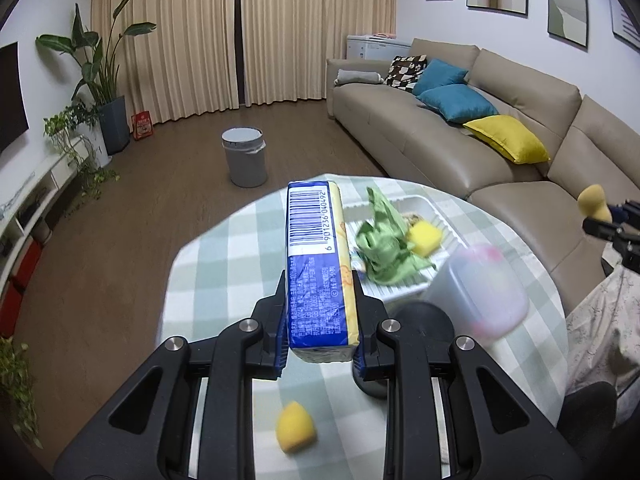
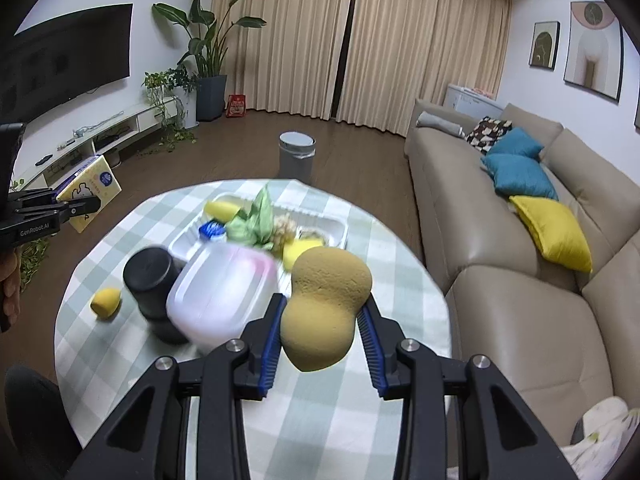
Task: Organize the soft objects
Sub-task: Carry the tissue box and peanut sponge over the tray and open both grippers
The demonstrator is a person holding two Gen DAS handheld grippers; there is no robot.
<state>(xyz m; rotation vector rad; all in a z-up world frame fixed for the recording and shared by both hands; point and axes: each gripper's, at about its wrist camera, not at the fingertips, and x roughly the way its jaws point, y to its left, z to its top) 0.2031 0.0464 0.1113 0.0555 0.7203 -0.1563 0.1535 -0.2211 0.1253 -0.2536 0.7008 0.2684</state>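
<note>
Left tool [image 1: 320, 328]: your fingers are clamped on the flat blue-and-yellow wrapped tissue pack [image 1: 316, 264], held on edge above the table [image 1: 224, 264], barcode end forward.

Right tool [image 2: 320, 340]: pads pressed against the waist of the tan gourd-shaped makeup sponge [image 2: 324, 308], lifted clear of the checked cloth.

Below and ahead: white ridged plastic tray [image 2: 332, 224], holding a crumpled green cloth [image 1: 380, 244], a yellow sponge block [image 1: 424, 236] and other small items too blurred to name. Just before it, a translucent white plastic jug [image 2: 224, 292] and a black cylindrical container [image 2: 152, 280]. Loose on the cloth, a small yellow teardrop sponge [image 1: 296, 426].

Risks, as judged: the tan sponge may squirm out if your grip loosens, being springy; the pack, gripped near one end, may tilt or slip; lowering either tool toward the tray may knock the jug, which stands in the way.
</note>
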